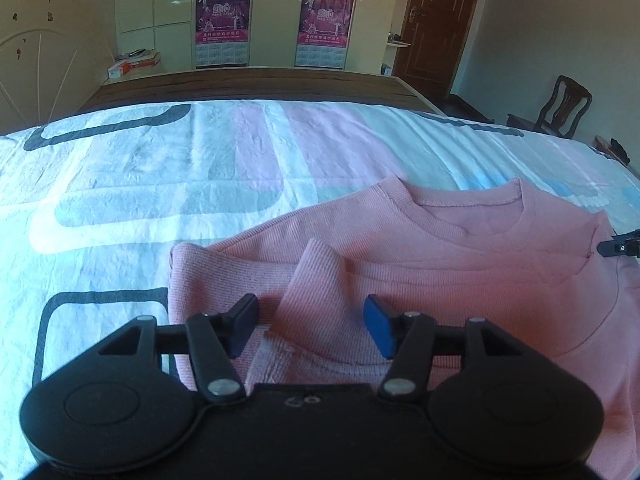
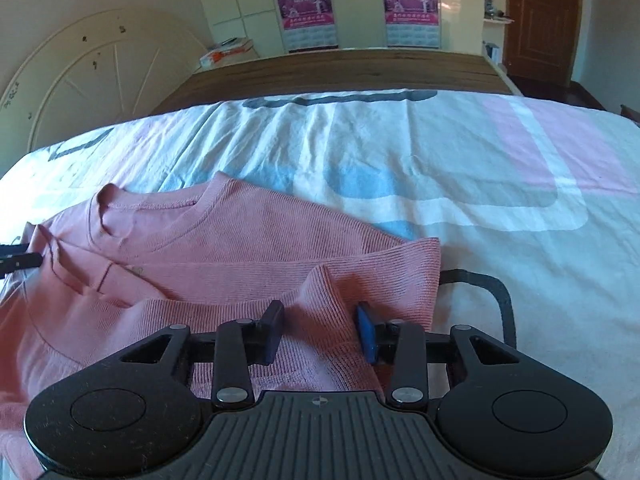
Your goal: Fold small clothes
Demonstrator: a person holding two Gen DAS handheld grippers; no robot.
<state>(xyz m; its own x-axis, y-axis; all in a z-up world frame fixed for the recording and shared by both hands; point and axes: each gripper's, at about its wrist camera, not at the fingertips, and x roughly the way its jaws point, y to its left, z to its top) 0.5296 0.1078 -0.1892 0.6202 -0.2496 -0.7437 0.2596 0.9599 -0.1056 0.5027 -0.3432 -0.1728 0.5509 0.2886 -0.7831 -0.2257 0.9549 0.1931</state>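
Nearest you, your left gripper (image 1: pixel 310 326) has its jaws apart, straddling a raised ridge of the pink top (image 1: pixel 440 280) without pinching it. Your right gripper (image 2: pixel 320 330) matches it: jaws apart either side of a similar peak of cloth, not clamped. Each tool sits low over the near part of the top, one toward each side, and each shows at the edge of the other's view.

The top lies on the bedsheet (image 1: pixel 160 168), neckline (image 1: pixel 472 200) pointing away from you. Both sleeves (image 2: pixel 400 268) appear already folded in across the chest, so the sides run fairly straight and the shape is close to a rectangle. That puts you, by my reading, roughly midway: the side folds are done, the fold of the near part up toward the neckline is not. The bunched ridges between your jaws suggest you are either about to grip there or have just let go; I cannot tell which.

Beyond the top the sheet is open and wrinkled, then comes the wooden bed end (image 2: pixel 340 68), and past that the wardrobe (image 1: pixel 272 12) with its posters.
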